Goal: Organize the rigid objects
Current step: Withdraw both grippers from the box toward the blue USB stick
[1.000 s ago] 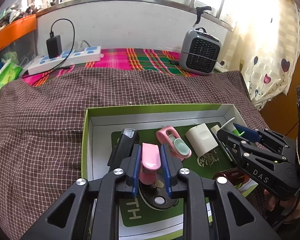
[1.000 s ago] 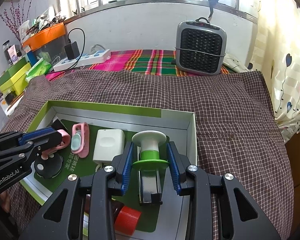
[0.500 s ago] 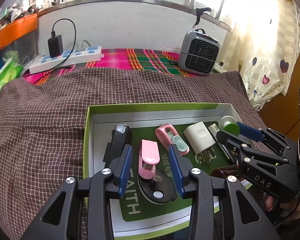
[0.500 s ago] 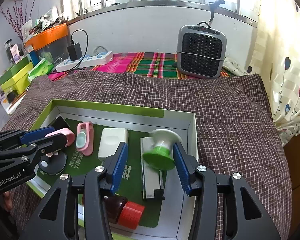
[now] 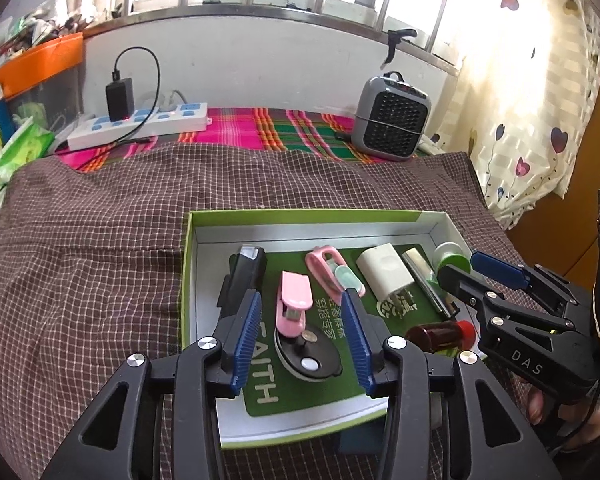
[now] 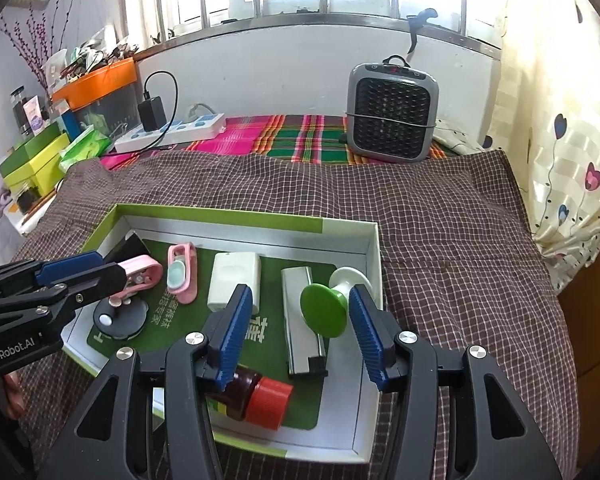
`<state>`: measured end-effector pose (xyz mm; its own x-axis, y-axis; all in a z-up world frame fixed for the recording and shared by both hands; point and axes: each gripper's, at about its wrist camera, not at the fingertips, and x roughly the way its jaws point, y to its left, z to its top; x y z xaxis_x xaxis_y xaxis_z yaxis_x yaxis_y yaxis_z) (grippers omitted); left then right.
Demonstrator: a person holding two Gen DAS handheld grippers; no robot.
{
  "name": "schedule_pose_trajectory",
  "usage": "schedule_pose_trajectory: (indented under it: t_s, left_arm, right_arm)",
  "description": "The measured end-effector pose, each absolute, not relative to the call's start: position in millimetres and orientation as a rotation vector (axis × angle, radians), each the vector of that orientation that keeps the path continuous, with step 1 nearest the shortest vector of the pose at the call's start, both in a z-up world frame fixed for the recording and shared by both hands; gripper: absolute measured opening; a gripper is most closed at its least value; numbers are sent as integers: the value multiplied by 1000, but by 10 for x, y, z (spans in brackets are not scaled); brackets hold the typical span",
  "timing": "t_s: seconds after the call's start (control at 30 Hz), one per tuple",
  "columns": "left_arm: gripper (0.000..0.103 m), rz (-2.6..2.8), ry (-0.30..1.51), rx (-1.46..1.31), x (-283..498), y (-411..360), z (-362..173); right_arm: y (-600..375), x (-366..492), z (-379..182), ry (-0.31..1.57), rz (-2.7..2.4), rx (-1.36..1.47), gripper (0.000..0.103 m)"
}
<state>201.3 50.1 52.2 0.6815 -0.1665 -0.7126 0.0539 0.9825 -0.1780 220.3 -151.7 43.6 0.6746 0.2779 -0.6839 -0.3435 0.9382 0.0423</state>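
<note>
A green-rimmed box on the checked cloth holds several items. My left gripper is open above the pink phone holder on its black suction base. My right gripper is open around the green and white spool, which lies tipped against the box's right wall. Also in the box: a black device, a pink clip, a white charger, a silver lighter and a brown bottle with a red cap.
A grey heater stands at the back right. A white and blue power strip with a black adapter lies at the back left. Green boxes and an orange bin line the left. A curtain hangs on the right.
Both grippers opened and drew back. The left let go of the pink phone holder. The right let go of the spool, which tipped over against the box wall.
</note>
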Motion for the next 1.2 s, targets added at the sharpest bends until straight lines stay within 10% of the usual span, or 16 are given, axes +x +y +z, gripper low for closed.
schedule_pose_trajectory:
  t_s: [1.2]
  left_arm:
    - [42,-126,823,-228,990,769,350]
  right_arm:
    - [-1392,1402,273,830,426,-56,51]
